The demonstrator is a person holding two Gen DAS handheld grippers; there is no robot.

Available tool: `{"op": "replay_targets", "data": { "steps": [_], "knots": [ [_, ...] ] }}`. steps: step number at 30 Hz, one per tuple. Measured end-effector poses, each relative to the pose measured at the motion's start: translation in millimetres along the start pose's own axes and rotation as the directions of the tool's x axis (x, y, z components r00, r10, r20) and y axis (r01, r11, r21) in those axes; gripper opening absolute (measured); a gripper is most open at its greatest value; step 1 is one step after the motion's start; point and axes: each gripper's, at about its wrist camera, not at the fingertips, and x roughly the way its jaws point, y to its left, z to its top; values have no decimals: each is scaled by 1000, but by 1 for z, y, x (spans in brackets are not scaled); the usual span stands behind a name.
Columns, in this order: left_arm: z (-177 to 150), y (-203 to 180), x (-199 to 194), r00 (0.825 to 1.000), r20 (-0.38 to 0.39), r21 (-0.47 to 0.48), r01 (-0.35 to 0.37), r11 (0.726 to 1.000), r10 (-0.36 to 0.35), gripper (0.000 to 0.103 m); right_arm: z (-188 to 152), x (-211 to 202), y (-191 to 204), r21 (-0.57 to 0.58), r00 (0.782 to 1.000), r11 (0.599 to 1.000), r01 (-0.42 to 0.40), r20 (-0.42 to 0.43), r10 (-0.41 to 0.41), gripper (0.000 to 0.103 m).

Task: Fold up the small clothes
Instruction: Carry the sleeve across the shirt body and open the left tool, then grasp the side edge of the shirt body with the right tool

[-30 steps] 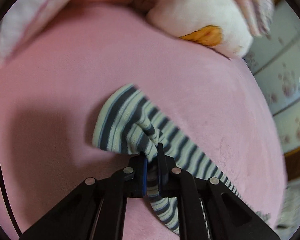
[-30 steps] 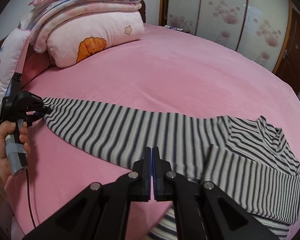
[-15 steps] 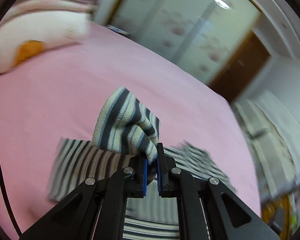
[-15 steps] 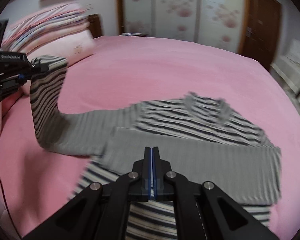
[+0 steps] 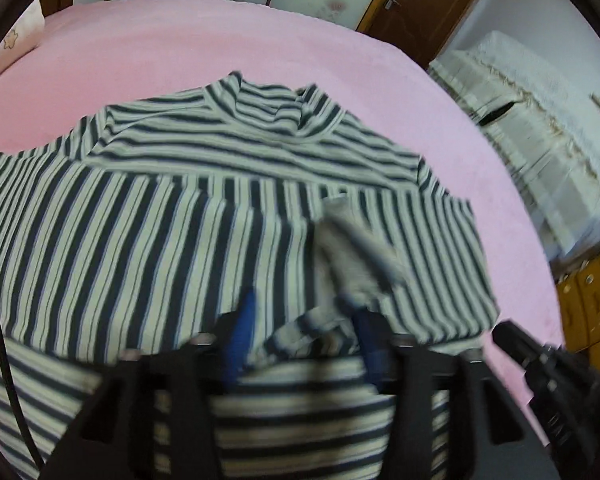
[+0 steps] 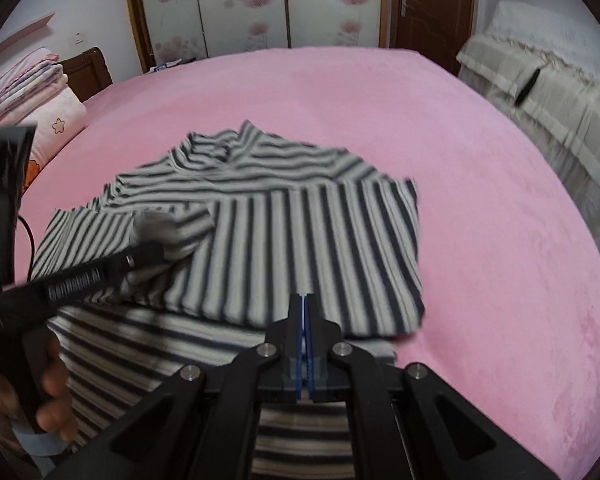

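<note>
Between your left gripper's (image 5: 304, 332) just-opened jaws the striped top's (image 5: 228, 200) blurred cuff (image 5: 356, 256) lies unpinched; your right gripper (image 6: 305, 300) beside it is clamped empty.

From my remote seat both fisheye pictures look evenly and softly lit, rather dim and warm, with no hard shadows on the pink plush bedspread (image 6: 480, 184) and only a faint sheen on the glossy flower-printed wardrobe doors (image 6: 240, 4). Both views bow straight lines hard toward a black round rim. Motion blur smears my left wrist view worst, where the black left gripper (image 5: 304, 332) and the cuff of the navy-and-cream striped knitted top (image 5: 148, 224) dissolve into streaks, while the black right gripper (image 6: 305, 312) reads crisp against softened stripes.
</note>
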Motion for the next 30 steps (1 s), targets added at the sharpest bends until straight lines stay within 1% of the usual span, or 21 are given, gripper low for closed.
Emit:
{"op": "replay_targets", "data": {
  "steps": [1,2,3,5,6,7,8,9,10,11,12,13,16,17,19,21,23,24,27,29,30],
  "knots": [
    [-3,-1,-4,1000,15,10,-9,1000,9,68,-1,0,-2,1,1000,1000,-11,-3,11,1],
    [-5,1,-10,1000,26,19,-9,1000,9,71,-2,1,-2,2,1000,1000,-22,-5,22,1],
    [1,1,-14,999,33,30,-6,1000,5,71,-2,1,-2,3,999,999,-39,-4,39,1],
    [-1,18,-44,999,51,63,-5,998,2,72,1,2,0,3,996,996,-88,-2,88,2],
    [-5,23,-61,998,66,73,-13,997,9,73,4,2,2,5,994,994,-109,3,108,7],
    [-9,31,-74,996,87,80,-29,996,22,76,8,3,4,6,992,992,-128,6,128,14],
    [-12,41,-88,992,115,85,-55,995,45,79,12,4,7,8,987,987,-159,8,159,20],
    [-12,50,-101,988,134,87,-83,993,71,81,16,6,10,13,983,983,-184,9,183,31],
    [-15,66,-113,981,158,87,-130,988,115,82,22,9,13,19,978,978,-208,9,208,38],
    [-17,76,-122,974,170,86,-164,983,148,82,26,13,15,24,973,973,-230,5,230,39],
    [-19,90,-128,966,177,80,-206,975,190,82,31,18,18,28,968,968,-250,-7,250,39],
    [-22,111,-133,953,175,63,-261,963,247,82,36,25,21,32,964,964,-263,-21,264,39],
    [-30,161,-139,929,141,-24,-343,939,342,82,49,50,28,46,951,954,-297,-72,300,39],
    [-32,178,-139,928,120,-64,-346,936,352,82,52,57,28,58,947,951,-304,-88,308,39],
    [-39,212,-138,935,80,-152,-330,932,345,82,59,76,27,91,937,944,-317,-124,327,39],
    [-44,231,-136,939,60,-199,-321,926,339,82,64,96,27,116,926,938,-327,-161,343,39],
    [-50,246,-132,944,47,-229,-307,924,326,82,65,110,31,123,913,933,-339,-195,358,39],
    [-51,251,-129,945,44,-236,-305,923,324,82,65,115,32,122,911,933,-339,-204,358,39],
    [-55,258,-123,947,51,-236,-297,925,317,82,66,125,41,95,916,938,-332,-204,345,38],
    [-57,261,-119,947,54,-229,-297,927,317,82,68,129,45,82,919,940,-330,-198,340,32],
    [-56,261,-120,947,54,-227,-299,927,318,82,68,130,48,77,918,939,-336,-196,345,19]
  ]
}}
